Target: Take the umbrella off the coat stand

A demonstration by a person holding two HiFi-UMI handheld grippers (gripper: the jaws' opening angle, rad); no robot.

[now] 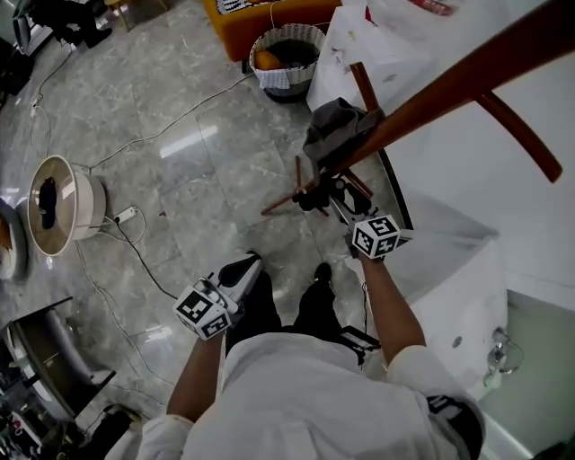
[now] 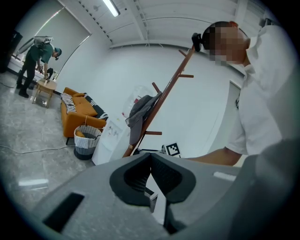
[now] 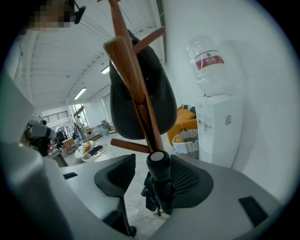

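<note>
While the folded black umbrella sits lower centre between the right gripper's wide-open, unclamped jaws, apparently hanging on the coat stand, gripping and lifting off look left, and the left gripper is closed and empty

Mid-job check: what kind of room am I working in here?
Probably a large open office or lab with a lounge corner: a water dispenser, an orange sofa and a ceiling strip light suggest a workplace, not a home.
</note>
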